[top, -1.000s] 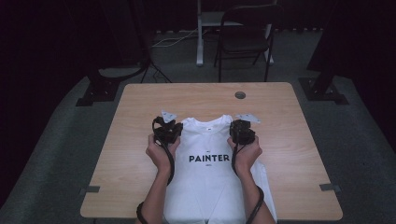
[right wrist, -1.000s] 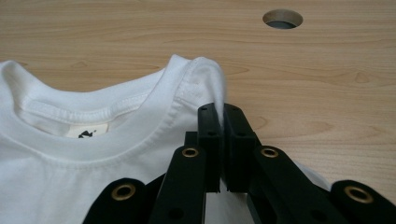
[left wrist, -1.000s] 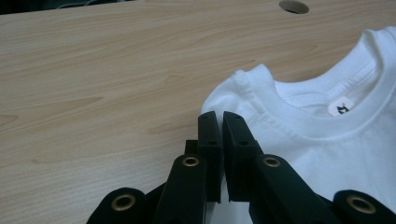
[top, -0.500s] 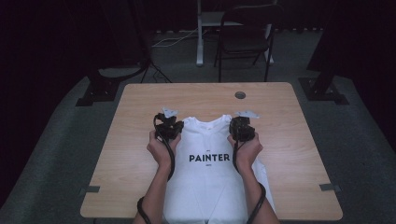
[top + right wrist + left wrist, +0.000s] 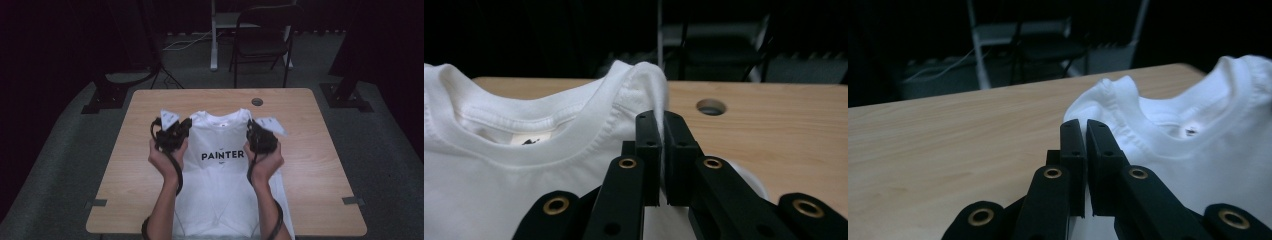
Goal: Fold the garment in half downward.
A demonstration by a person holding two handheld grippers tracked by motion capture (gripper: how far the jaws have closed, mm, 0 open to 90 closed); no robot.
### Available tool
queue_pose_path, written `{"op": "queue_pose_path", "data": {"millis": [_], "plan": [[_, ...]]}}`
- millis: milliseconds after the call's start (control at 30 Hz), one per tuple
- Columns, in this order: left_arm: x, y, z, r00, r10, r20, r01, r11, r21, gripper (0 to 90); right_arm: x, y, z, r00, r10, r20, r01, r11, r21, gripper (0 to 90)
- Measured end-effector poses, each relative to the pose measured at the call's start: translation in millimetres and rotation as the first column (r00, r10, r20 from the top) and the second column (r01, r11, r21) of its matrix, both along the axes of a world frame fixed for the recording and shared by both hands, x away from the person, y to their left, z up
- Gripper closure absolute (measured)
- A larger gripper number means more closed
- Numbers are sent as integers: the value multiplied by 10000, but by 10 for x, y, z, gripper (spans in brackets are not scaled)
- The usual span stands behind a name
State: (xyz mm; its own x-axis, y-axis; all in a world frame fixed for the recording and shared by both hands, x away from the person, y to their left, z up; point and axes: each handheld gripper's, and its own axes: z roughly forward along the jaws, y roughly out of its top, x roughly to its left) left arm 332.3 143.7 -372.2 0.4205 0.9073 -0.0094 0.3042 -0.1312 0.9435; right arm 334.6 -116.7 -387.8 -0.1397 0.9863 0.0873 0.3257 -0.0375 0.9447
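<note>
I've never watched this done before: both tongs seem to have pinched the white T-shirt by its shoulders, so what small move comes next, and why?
Probably lift a little more and draw toward the person. The left tongs and right tongs are shut on the shoulders of the white printed cotton T-shirt, raised off the light wooden table, which suggests a fold.

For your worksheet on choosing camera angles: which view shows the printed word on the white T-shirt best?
The high view: the T-shirt lies chest-up on the table, so its print PAINTER reads whole. The left gripper view and right gripper view look low along the shut jaws pinching the shoulders, catching collar and shoulder fabric, not the print.
</note>
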Motion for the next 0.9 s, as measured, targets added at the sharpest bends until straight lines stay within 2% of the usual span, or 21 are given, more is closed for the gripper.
{"op": "queue_pose_path", "data": {"millis": [100, 167, 233, 333, 367, 467, 667, 733, 800, 833, 900], "plan": [[-455, 43, -99, 9985, 17, 543, 6, 9991, -433, 875, -496, -25, -51, 9963, -62, 862, 54, 9999, 91, 872], [-699, 87, -169, 9976, -106, 689, 175, 9948, -1008, 876, -785, -45, -62, 9912, 22, 1326, -48, 9998, 189, 872], [-892, 81, -236, 9957, -72, 923, 159, 9954, -940, 876, -1022, -44, -72, 9851, 67, 1719, -89, 9999, 121, 872], [-1069, 39, -345, 9945, -146, 1041, 227, 9968, -769, 875, -1266, 15, -91, 9754, 84, 2203, 14, 9990, -443, 872], [-1104, 20, -381, 9950, -239, 971, 312, 9968, -739, 875, -1329, 30, -103, 9717, 60, 2360, 77, 9983, -571, 872], [-1173, -32, -455, 9955, -371, 872, 409, 9983, -422, 875, -1474, 47, -188, 9695, 154, 2448, 10, 9978, -669, 871], [-1341, -4, -596, 9966, -516, 649, 545, 9976, -426, 874, -1715, 0, -309, 9647, 209, 2626, -4, 9970, -777, 871], [-1379, 9, -610, 9965, -524, 645, 546, 9980, -332, 873, -1799, -15, -345, 9664, 276, 2554, -56, 9963, -863, 869], [-1533, 30, -680, 9967, -590, 553, 597, 9981, -119, 873, -1894, -12, -403, 9691, 412, 2433, -189, 9954, -934, 865], [-1556, 30, -701, 9972, -605, 447, 606, 9982, -18, 872, -1954, -9, -446, 9714, 455, 2330, -205, 9939, -1086, 863], [-1588, 45, -755, 9974, -658, 278, 658, 9978, 2, 871, -2027, -12, -516, 9763, 599, 2080, -381, 9935, -1071, 862]]}}
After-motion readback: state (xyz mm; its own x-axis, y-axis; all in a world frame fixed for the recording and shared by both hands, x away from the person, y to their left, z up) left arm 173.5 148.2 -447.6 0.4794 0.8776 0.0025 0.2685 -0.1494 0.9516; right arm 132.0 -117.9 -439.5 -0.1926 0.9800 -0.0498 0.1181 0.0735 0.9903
